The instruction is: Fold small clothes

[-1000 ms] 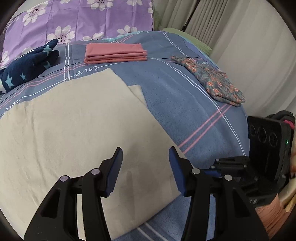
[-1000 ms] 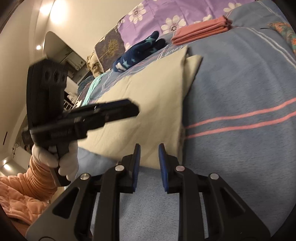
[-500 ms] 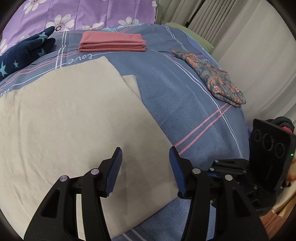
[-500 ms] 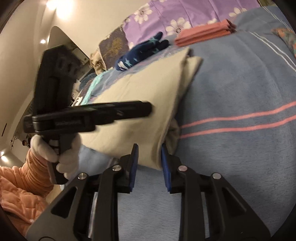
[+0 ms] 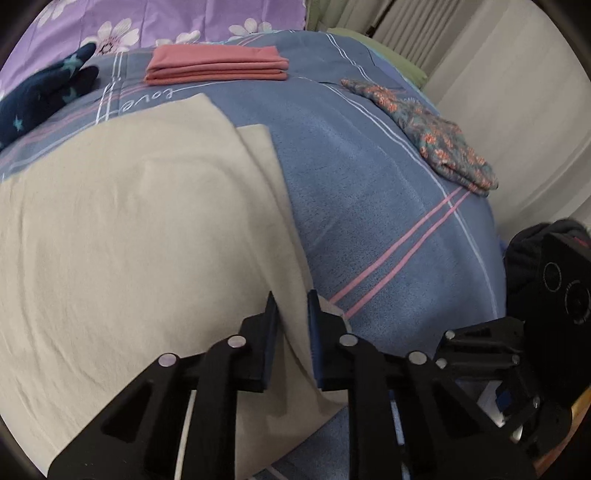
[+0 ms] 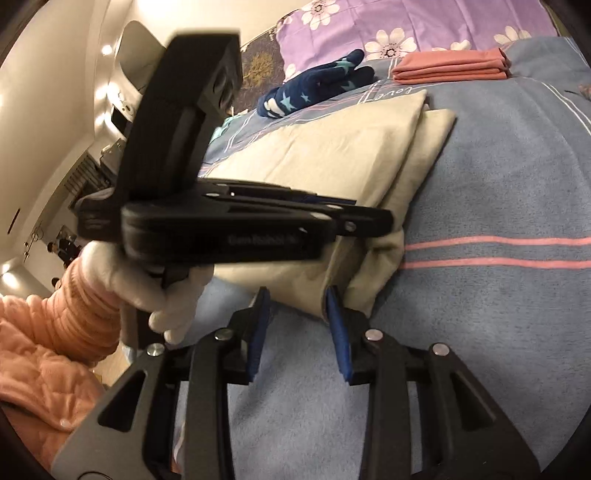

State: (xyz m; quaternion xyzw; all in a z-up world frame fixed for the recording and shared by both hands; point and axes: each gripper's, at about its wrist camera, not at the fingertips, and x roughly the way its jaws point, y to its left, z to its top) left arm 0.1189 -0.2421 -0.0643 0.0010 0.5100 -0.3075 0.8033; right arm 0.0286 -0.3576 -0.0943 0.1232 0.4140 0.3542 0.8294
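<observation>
A beige cloth (image 5: 129, 229) lies folded on the blue striped bedspread (image 5: 369, 206). My left gripper (image 5: 292, 306) is shut on the beige cloth's near right edge, a ridge of fabric pinched between its fingers. In the right wrist view the beige cloth (image 6: 332, 155) lies ahead and the left gripper's body (image 6: 229, 229) crosses it. My right gripper (image 6: 297, 299) is open at the cloth's near corner; the corner sits between the fingertips without being clamped.
A folded pink cloth (image 5: 218, 66) and a navy star-print garment (image 5: 40, 96) lie at the far side by a purple flowered pillow (image 5: 166, 18). A floral garment (image 5: 432, 136) lies at the right bed edge. Curtains stand beyond.
My left gripper went from wide open above the cloth to shut on its right edge. My right gripper opened from nearly shut and moved in to the cloth's corner.
</observation>
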